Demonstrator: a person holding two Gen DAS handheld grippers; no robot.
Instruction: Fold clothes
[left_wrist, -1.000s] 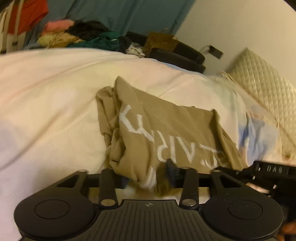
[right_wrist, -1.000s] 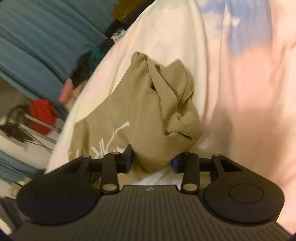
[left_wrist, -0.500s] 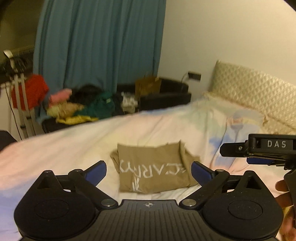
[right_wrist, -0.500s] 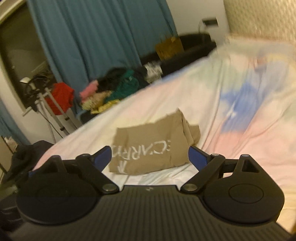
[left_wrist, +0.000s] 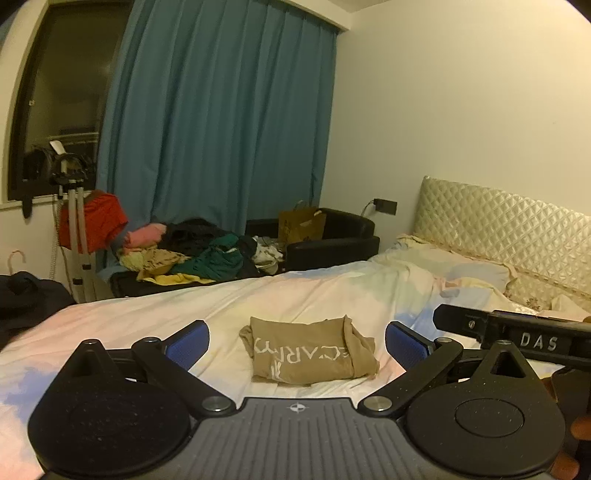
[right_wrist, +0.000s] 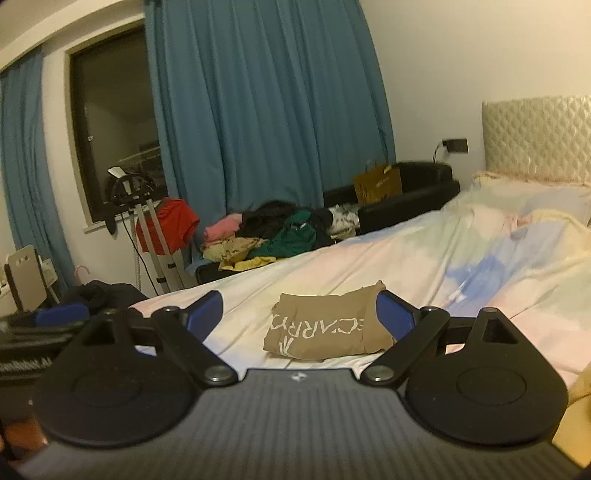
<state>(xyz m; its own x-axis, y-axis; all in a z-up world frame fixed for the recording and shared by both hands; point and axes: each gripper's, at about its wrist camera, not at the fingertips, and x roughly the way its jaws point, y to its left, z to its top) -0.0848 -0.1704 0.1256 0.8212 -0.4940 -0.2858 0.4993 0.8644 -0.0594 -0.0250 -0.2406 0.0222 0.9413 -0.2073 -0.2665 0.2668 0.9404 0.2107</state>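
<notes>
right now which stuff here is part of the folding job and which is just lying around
Part of the job:
- tan shirt, folded on the bed
- left gripper, open
- right gripper, open

Just lying about:
- heap of clothes past the bed
- paper bag on the black armchair
- tripod
- blue curtain

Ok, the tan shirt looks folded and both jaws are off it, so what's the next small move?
Probably bring the right gripper down to the shirt's bunched right edge and tuck it flat. The shirt lies as a neat rectangle on the bed, but that one side is lumpy, with fabric poking out. Both the right and the left gripper hang open above it, holding nothing.
</notes>
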